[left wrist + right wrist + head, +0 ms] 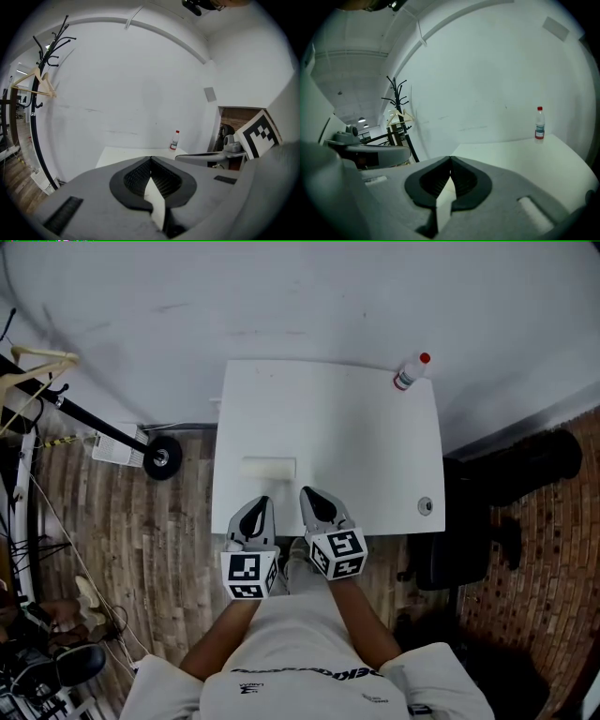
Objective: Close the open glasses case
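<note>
**Jaws shut, case just ahead**

My left gripper [150,161] has its jaws pressed together, tips meeting, nothing between them. My right gripper [450,161] is the same. Both hover at the near edge of the table [375,446], side by side.

The glasses case [269,467] lies at 12 o'clock from my left jaws, just beyond them, near the table's near-left part. It is pale against the white top, so I cannot tell how its lid stands.

To close it well, I judge I should steady the base with one gripper and push the lid down with the other, pressing squarely so the light case does not skid.

A bottle [411,370] stands at 1 o'clock, at the far right corner, well apart. A coat rack [47,51] stands at 9 o'clock, a dark chair [459,531] at 3, over a wooden floor [150,540].
</note>
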`<act>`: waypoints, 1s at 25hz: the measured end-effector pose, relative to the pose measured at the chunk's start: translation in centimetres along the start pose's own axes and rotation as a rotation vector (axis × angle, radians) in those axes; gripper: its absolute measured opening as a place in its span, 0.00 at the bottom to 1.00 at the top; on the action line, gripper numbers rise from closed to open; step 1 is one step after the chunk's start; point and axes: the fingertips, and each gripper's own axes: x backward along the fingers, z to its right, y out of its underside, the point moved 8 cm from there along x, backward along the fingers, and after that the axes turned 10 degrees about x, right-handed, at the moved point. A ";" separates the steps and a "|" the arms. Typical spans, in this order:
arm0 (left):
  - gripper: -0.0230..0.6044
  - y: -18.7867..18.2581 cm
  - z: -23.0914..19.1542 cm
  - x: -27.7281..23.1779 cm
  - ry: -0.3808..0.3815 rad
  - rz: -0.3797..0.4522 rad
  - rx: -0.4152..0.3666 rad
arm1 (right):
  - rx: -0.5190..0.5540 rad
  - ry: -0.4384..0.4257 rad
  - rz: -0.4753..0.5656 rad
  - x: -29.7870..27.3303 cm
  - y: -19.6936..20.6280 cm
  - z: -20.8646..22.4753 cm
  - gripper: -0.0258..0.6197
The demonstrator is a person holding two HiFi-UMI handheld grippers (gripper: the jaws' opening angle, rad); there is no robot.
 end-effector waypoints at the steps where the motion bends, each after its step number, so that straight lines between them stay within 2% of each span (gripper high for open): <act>1: 0.03 -0.3 0.4 0.2 0.005 0.007 -0.005 | 0.004 0.002 0.009 0.4 -0.4 0.0 0.04; 11: 0.03 -2.6 2.3 2.7 0.045 0.058 -0.051 | 0.029 0.007 0.078 3.2 -3.4 -1.3 0.04; 17: 0.03 -4.1 2.5 3.5 0.046 0.104 -0.065 | 0.051 -0.011 0.107 4.0 -4.7 -2.0 0.04; 25: 0.03 -4.6 2.4 3.5 0.045 0.125 -0.084 | 0.069 -0.016 0.137 4.1 -5.5 -1.9 0.04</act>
